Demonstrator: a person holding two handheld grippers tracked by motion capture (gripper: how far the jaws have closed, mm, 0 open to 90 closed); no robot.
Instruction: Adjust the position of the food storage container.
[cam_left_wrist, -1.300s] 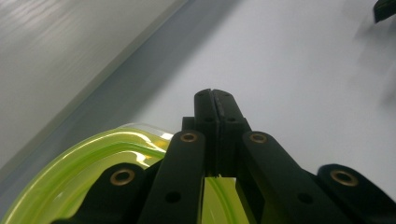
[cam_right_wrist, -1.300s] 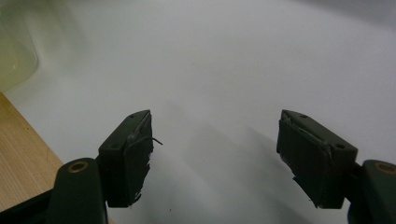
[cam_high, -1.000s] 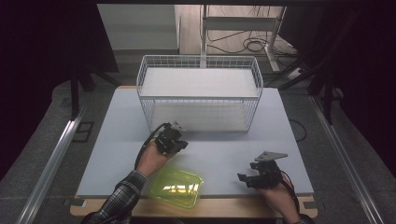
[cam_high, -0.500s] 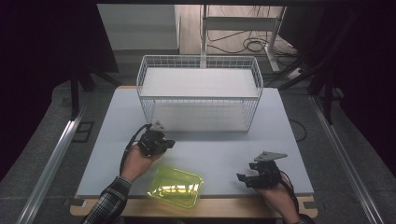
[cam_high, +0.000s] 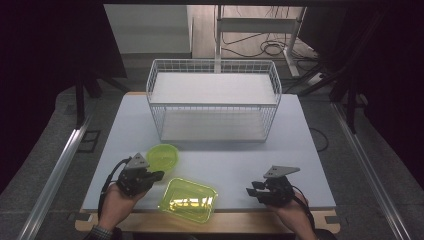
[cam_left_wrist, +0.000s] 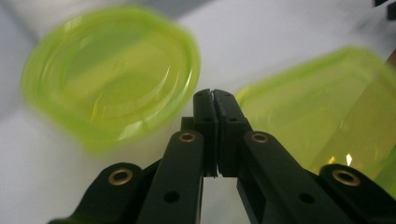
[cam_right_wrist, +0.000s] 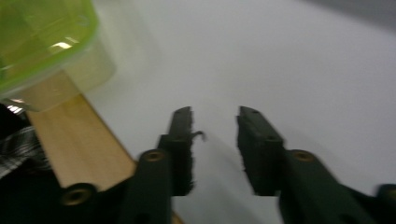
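Note:
A round yellow-green bowl (cam_high: 162, 156) sits on the white table (cam_high: 300, 150), left of centre. A rectangular yellow-green container (cam_high: 188, 199) lies at the front edge. My left gripper (cam_high: 158, 175) is shut and empty, just in front of the bowl and left of the container. In the left gripper view its closed tips (cam_left_wrist: 212, 93) point between the blurred bowl (cam_left_wrist: 112, 79) and the container (cam_left_wrist: 327, 116). My right gripper (cam_high: 251, 190) rests open at the front right, to the right of the container. Its open gap (cam_right_wrist: 215, 114) faces bare table, with the container (cam_right_wrist: 42, 42) at upper left.
A white wire basket (cam_high: 212, 100) with a flat shelf stands at the back middle of the table. A wooden strip (cam_right_wrist: 79, 144) borders the table's front edge. Dark floor and metal rails flank the table.
My left gripper has pulled back towards the near left, and the round bowl now stands uncovered where the hand was. The right gripper has not moved.

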